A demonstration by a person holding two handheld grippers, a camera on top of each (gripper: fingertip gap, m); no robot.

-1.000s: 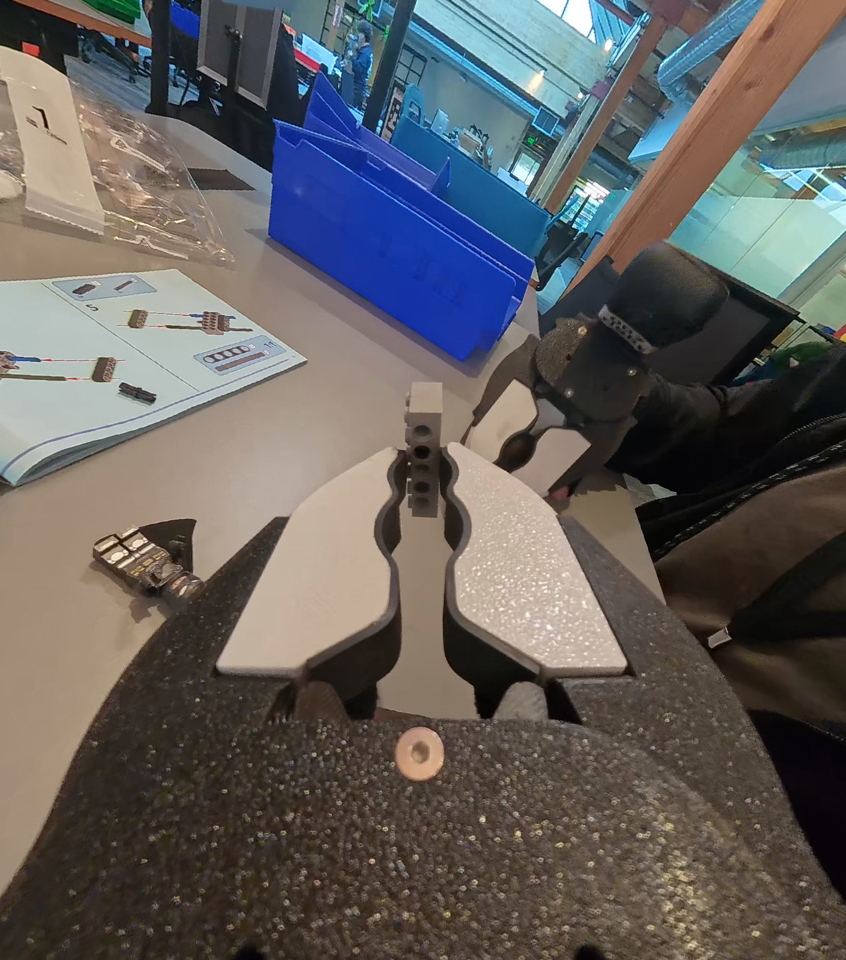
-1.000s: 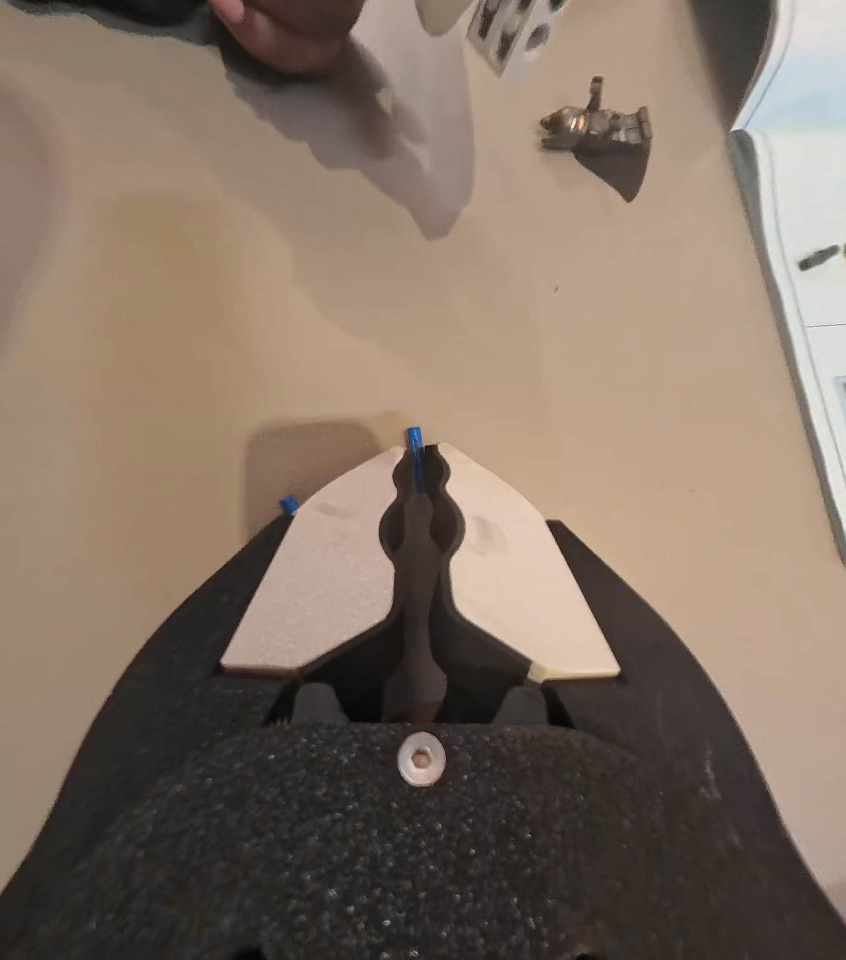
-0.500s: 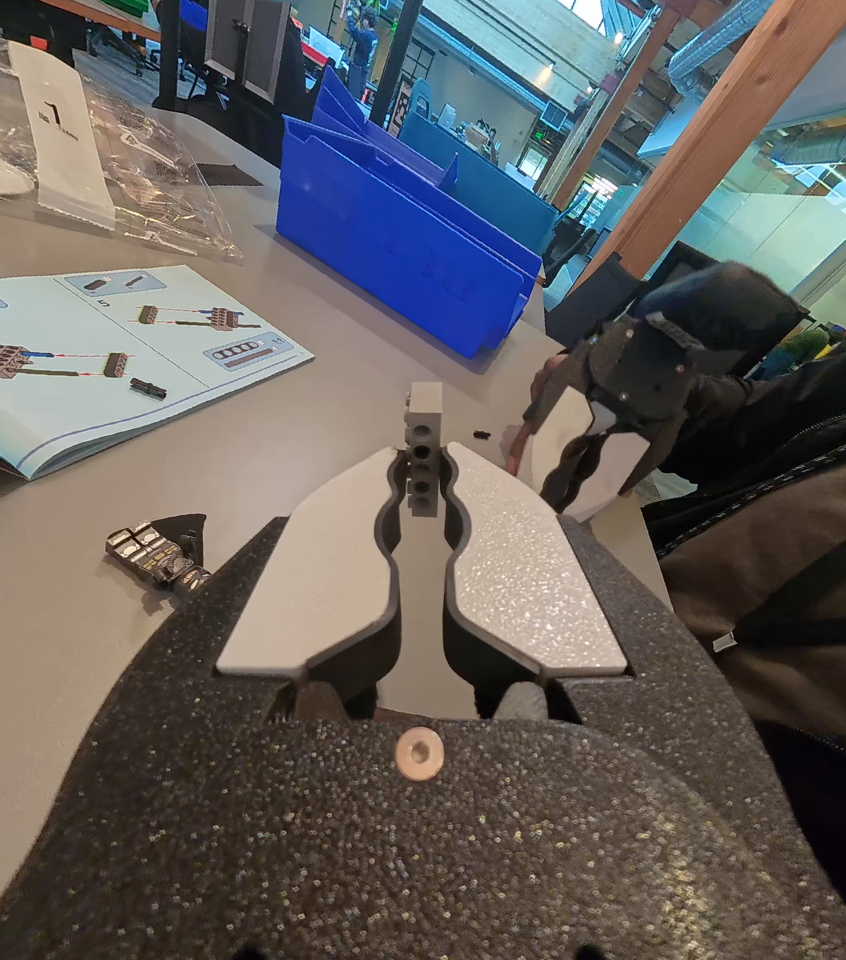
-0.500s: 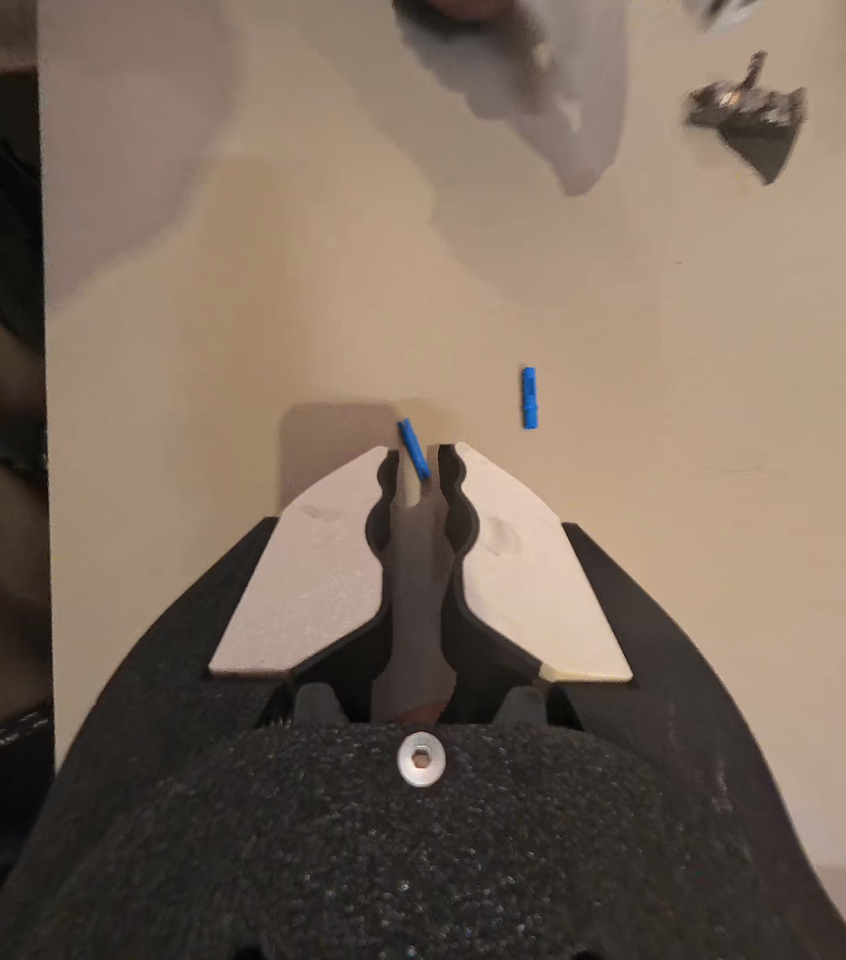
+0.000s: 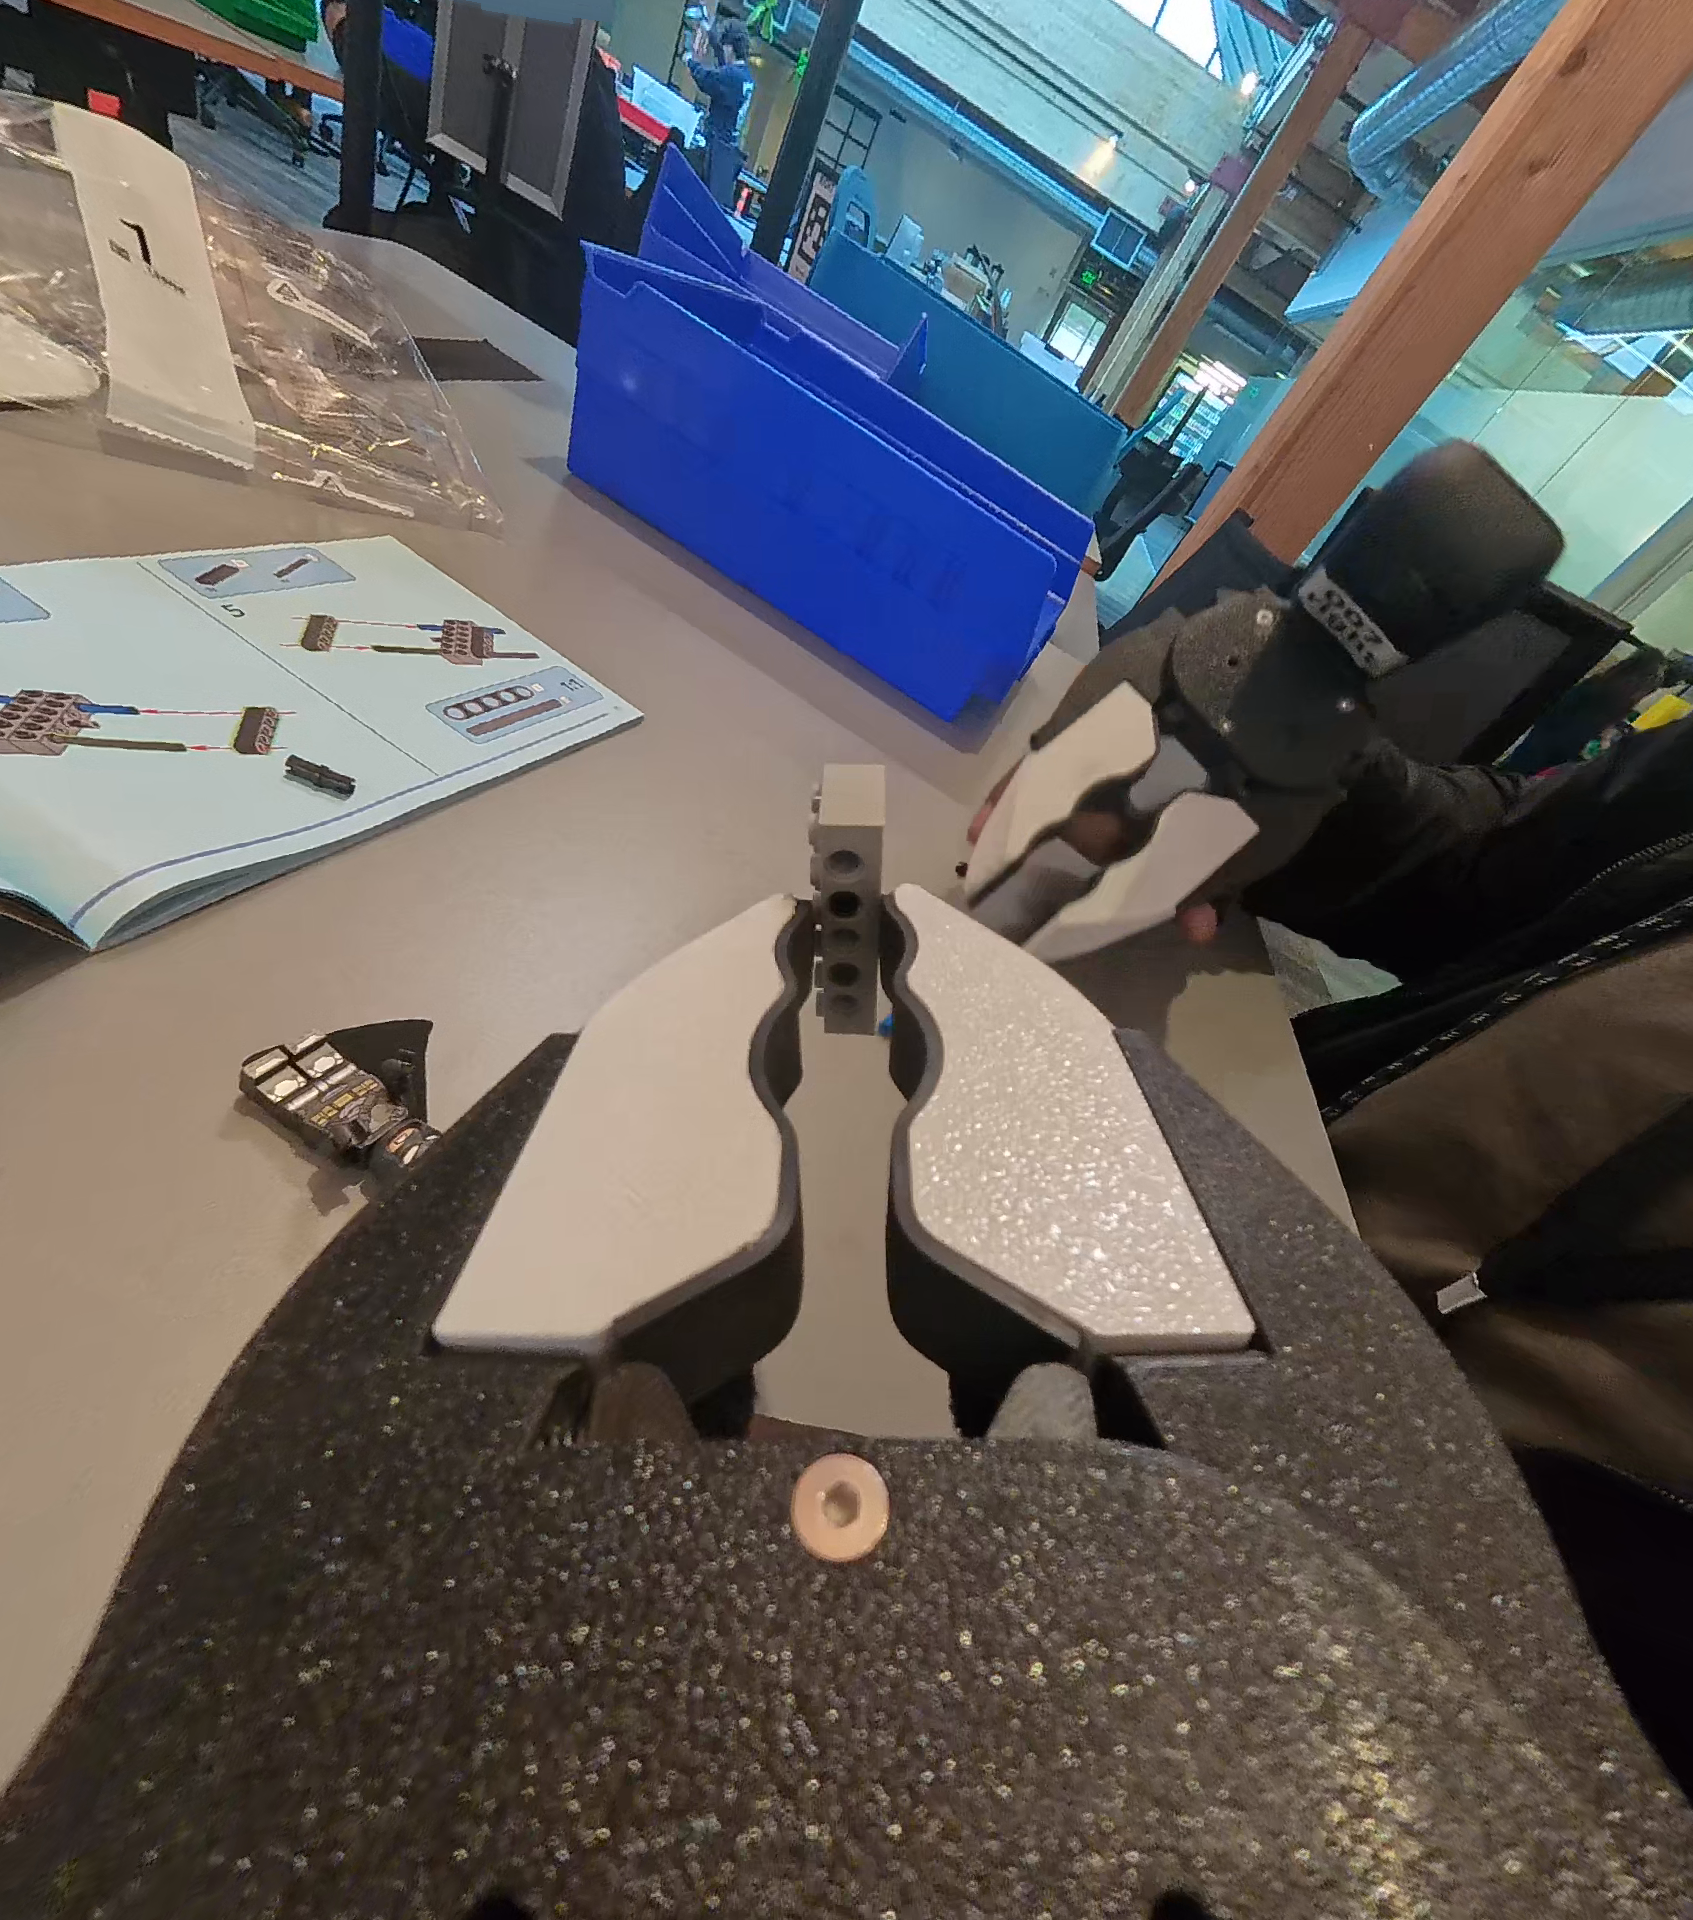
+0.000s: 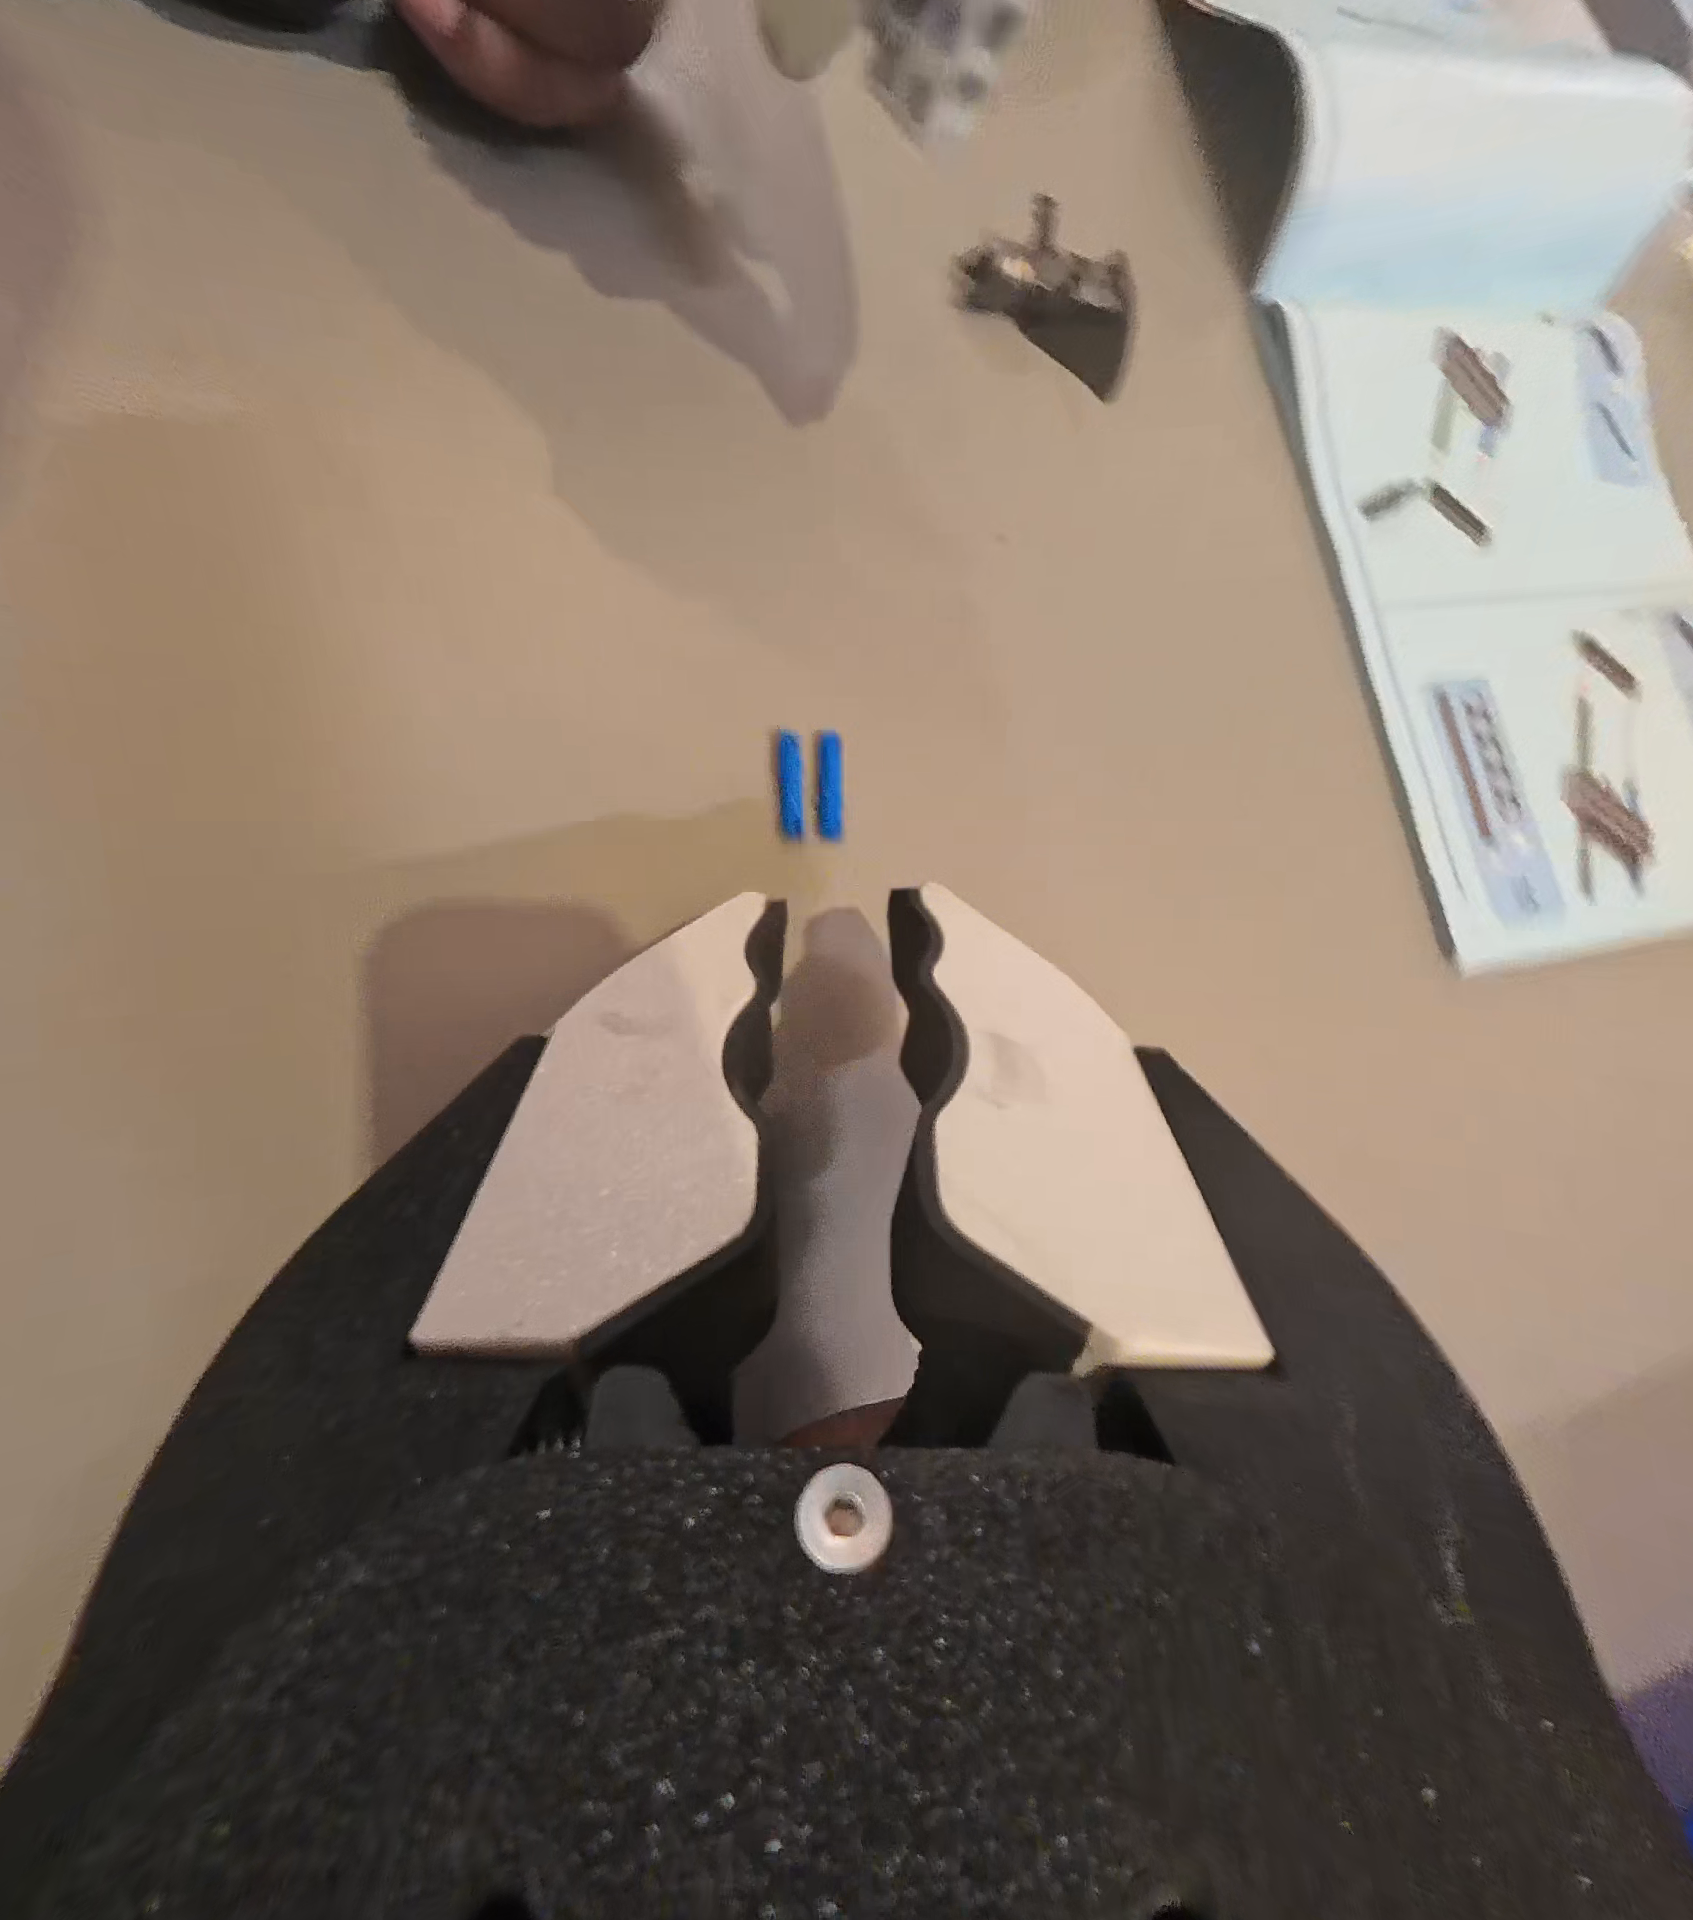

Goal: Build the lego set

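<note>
Your right gripper (image 6: 834, 902) has its jaws parted a narrow way, nothing between the pads, only bare table (image 6: 302, 623) showing through the gap. Just ahead of its tips, a touch left of the centreline, two small blue pins (image 6: 809, 784) lie flat on the table, side by side and nearly touching, long axes running straight out along the fingers' own direction, so they sit in line with the slot rather than across it. The tongs point down at the table from above at a steep tilt. Further out and right of the tips is a small dark brick figure (image 6: 1044, 286) on its side; right again, the open instruction booklet (image 6: 1548, 644). Your left gripper (image 5: 847, 914) is clamped on a grey beam with holes (image 5: 850, 894), both pads pressing its sides, beam upright and sticking out past the tips, holes facing the camera. It is held low over the table, fingers roughly level. A speck of blue shows by the beam's lower end; can't tell what it is. In the left view the right gripper sits ahead-right, tips angled down at the table. Beyond that: blue bin (image 5: 821, 499), clear plastic bags (image 5: 333, 343) far left.
</note>
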